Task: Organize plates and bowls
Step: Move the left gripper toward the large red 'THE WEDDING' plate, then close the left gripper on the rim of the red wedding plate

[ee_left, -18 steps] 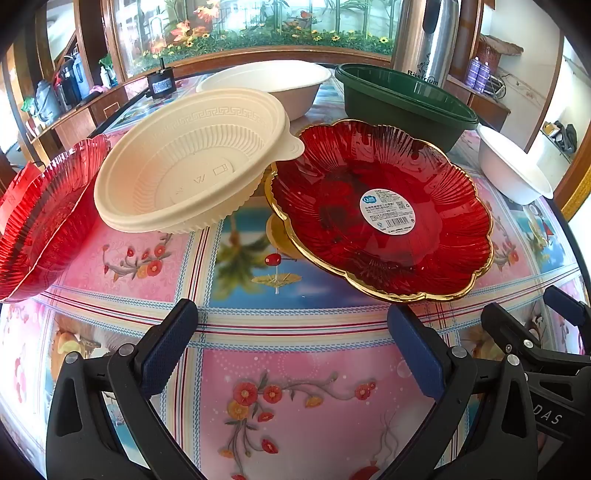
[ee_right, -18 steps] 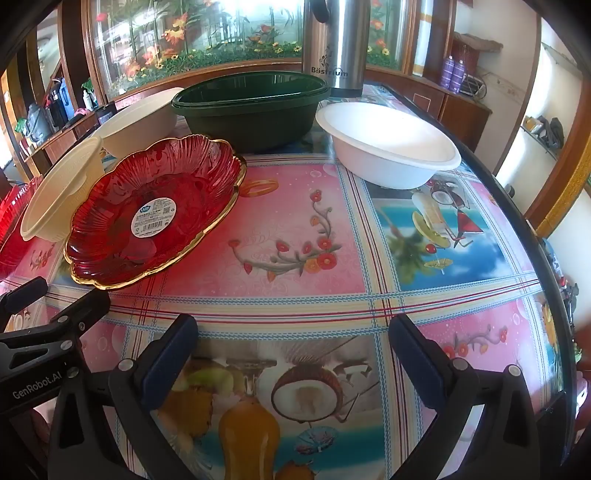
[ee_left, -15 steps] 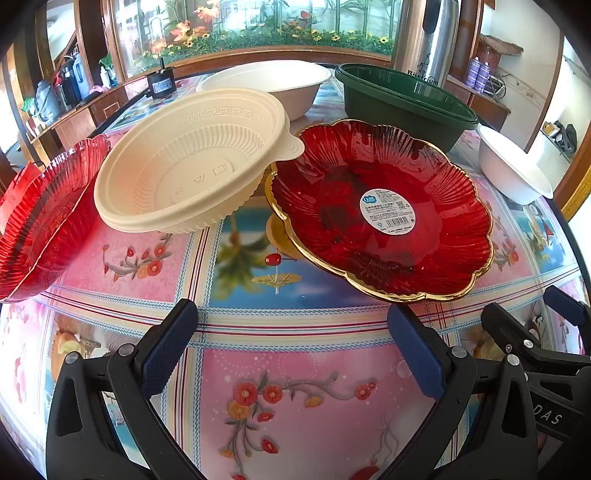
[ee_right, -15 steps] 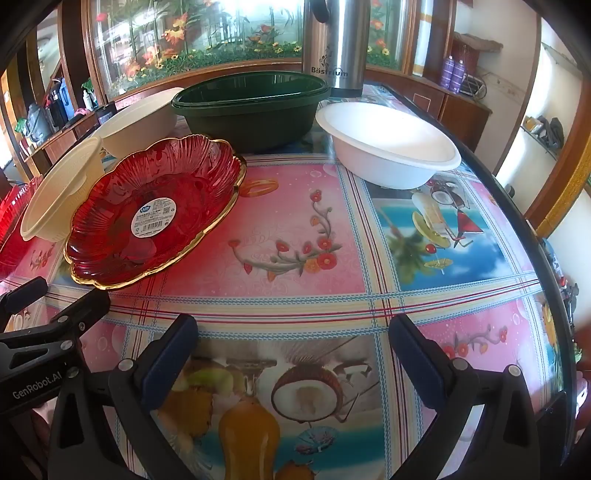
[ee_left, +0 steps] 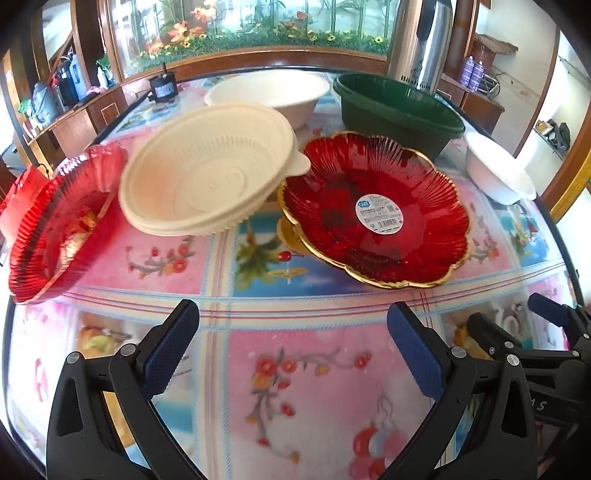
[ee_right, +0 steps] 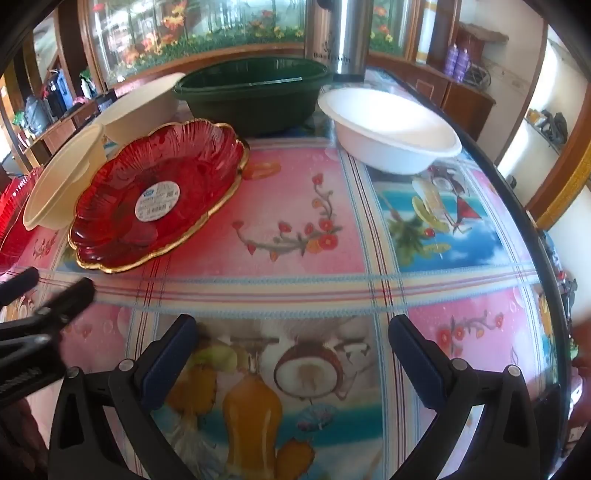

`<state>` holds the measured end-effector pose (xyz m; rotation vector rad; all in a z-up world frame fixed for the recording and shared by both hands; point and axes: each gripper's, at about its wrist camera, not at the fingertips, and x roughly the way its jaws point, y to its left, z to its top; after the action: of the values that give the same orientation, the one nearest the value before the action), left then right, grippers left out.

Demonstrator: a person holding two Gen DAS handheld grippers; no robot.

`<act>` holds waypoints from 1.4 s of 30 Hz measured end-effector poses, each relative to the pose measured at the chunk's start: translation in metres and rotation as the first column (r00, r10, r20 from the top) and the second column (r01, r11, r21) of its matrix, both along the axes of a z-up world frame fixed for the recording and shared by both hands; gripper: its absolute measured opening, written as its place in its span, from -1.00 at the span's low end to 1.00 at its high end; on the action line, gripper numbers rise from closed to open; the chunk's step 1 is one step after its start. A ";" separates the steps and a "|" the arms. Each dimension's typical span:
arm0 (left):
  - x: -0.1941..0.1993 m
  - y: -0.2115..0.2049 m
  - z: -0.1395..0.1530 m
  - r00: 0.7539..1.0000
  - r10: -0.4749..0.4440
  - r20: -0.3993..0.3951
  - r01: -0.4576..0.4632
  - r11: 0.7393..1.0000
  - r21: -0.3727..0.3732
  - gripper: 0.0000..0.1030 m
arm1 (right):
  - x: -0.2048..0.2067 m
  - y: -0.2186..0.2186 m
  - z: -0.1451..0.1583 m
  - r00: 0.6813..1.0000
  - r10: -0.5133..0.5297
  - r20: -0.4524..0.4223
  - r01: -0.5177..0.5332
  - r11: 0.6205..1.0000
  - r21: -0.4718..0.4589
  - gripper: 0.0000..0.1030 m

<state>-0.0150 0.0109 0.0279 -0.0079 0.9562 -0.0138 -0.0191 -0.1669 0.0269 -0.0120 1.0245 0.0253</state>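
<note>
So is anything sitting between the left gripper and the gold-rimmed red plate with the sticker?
Nothing visible does. The left gripper is open above bare tablecloth, and the gold-rimmed red plate lies just ahead, slightly right. The cream ribbed bowl sits left of that path, beside the plate.

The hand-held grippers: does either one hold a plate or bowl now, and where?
Nothing is held. The left hand-held gripper and right hand-held gripper are both open.

Table with floral oilcloth [ee_left: 303, 369], gold-rimmed red plate [ee_left: 376, 214], cream plastic bowl [ee_left: 207, 173], ribbed red plate [ee_left: 62, 225], green basin [ee_right: 255, 92], two white bowls [ee_right: 391, 136], steel thermos [ee_right: 340, 33]
</note>
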 end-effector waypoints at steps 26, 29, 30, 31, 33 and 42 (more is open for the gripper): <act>-0.042 0.182 0.068 0.944 0.329 0.029 -0.328 0.944 -0.024 1.00 | 0.002 0.159 0.096 0.905 0.411 0.106 -0.420 0.904 0.078 0.99; -0.040 0.201 0.070 0.930 0.368 0.028 -0.367 0.930 -0.019 1.00 | 0.012 0.178 0.093 0.883 0.457 0.102 -0.465 0.882 0.078 0.99; -0.038 0.207 0.071 0.926 0.377 0.027 -0.377 0.926 -0.018 1.00 | 0.016 0.186 0.091 0.877 0.471 0.098 -0.478 0.875 0.074 0.99; -0.038 0.210 0.071 0.923 0.384 0.029 -0.384 0.923 -0.017 1.00 | 0.018 0.191 0.090 0.872 0.480 0.098 -0.487 0.870 0.076 0.99; -0.037 0.215 0.071 0.917 0.397 0.029 -0.396 0.918 -0.019 1.00 | 0.024 0.200 0.086 0.862 0.500 0.084 -0.507 0.857 0.091 0.99; -0.021 0.227 0.063 0.905 0.425 -0.002 -0.425 0.904 -0.040 1.00 | 0.038 0.219 0.092 0.853 0.515 0.084 -0.522 0.847 0.102 0.99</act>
<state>-0.0356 0.2378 0.0907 -0.2541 0.9313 0.3717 0.0190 0.0516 0.1188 -0.1800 0.9393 0.5829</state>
